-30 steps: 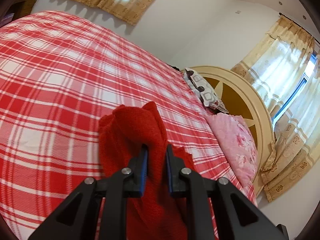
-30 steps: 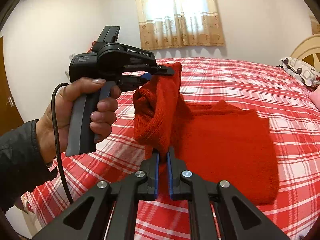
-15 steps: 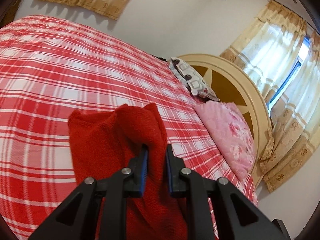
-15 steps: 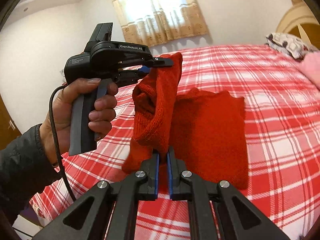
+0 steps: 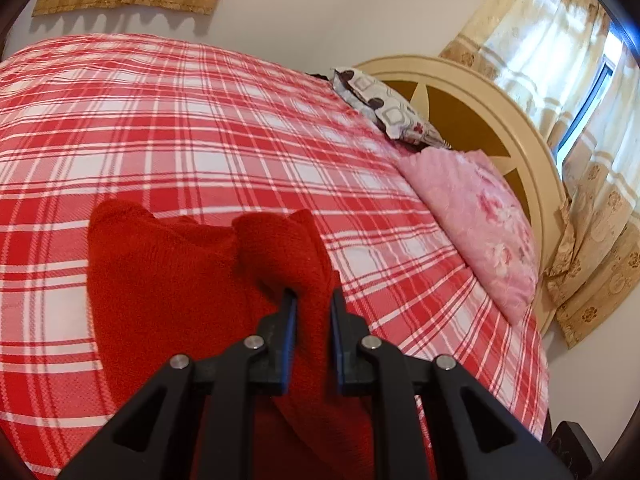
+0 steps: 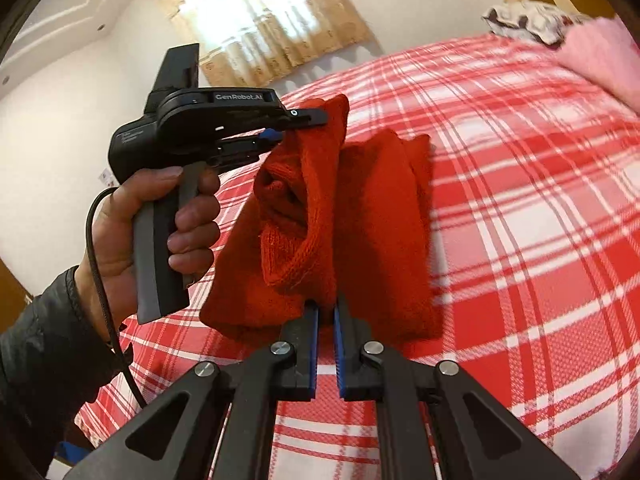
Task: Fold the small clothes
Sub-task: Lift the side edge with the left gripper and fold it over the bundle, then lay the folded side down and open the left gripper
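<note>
While the red knitted sweater (image 6: 384, 240) lies partly on the red-and-white plaid bedspread (image 6: 520, 200), both grippers hold one raised edge of it above the bed. The left gripper (image 5: 313, 300) is clenched on a bunched fold of the knit, its blue pads (image 5: 290, 320) pressing the fabric from both sides; in the right wrist view a hand (image 6: 160, 220) in a dark sleeve (image 6: 44, 356) grips its handle. The right gripper (image 6: 326, 312) is clamped tight on the sweater's lower hanging edge, nearer the camera. Beyond the sweater, at the head of the bed, a pink floral pillow (image 5: 480, 224) lies against the cream headboard (image 5: 500, 120), a patterned pillow (image 5: 384, 108) beside it.
</note>
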Demonstrator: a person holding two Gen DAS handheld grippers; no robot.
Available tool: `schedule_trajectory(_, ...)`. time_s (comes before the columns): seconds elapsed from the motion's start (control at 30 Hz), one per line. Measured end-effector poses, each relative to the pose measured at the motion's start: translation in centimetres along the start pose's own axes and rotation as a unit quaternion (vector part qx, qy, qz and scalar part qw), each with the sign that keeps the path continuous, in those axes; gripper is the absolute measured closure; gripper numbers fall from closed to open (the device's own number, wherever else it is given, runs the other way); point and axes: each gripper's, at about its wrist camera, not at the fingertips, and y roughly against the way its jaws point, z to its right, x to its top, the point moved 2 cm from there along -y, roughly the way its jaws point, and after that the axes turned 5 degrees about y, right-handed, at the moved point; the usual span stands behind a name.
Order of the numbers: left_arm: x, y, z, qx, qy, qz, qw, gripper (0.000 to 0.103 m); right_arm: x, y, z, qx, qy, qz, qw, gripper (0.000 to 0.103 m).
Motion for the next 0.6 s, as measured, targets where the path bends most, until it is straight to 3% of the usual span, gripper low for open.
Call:
schedule_trajectory(0.13, -0.4, -0.9, 1.5, 0.002, -0.027, -0.006, 0.9996, 0.087, -0.5, 0.2, 1.0, -0.001, -0.017, -0.001, 1.000, 0.097)
schedule_trajectory(0.27, -0.9, -1.4, 3.4, 0.020, -0.063, -0.006, 0.9978, 0.078, -0.9, 0.0, 2.7, -0.001, -0.048, -0.008, 0.999, 0.097)
schedule_trajectory(0.33, -1.2, -1.0, 4.1, 0.020, -0.081, -0.005, 0.9965, 0.069, -1.1, -0.1, 3.1, 0.005, -0.055, -0.014, 0.998, 0.097)
schedule_trajectory(0.4, -1.7, -0.1, 4.0, 0.034, -0.091, 0.004, 0.9953, 0.053, -1.2, -0.1, 3.1, 0.009, -0.052, -0.014, 0.998, 0.097)
schedule_trajectory(0.57, -4.8, 3.0, 2.5, 0.089, -0.149, 0.031, 0.9844, 0.051, -1.4, -0.2, 3.3, 0.007, -0.057, -0.014, 0.998, 0.096)
schedule_trajectory(0.6, -5.9, 3.8, 1.9, 0.107, -0.163, 0.039, 0.9801, 0.042, -1.5, -0.1, 3.6, 0.005, -0.062, -0.012, 0.998, 0.096)
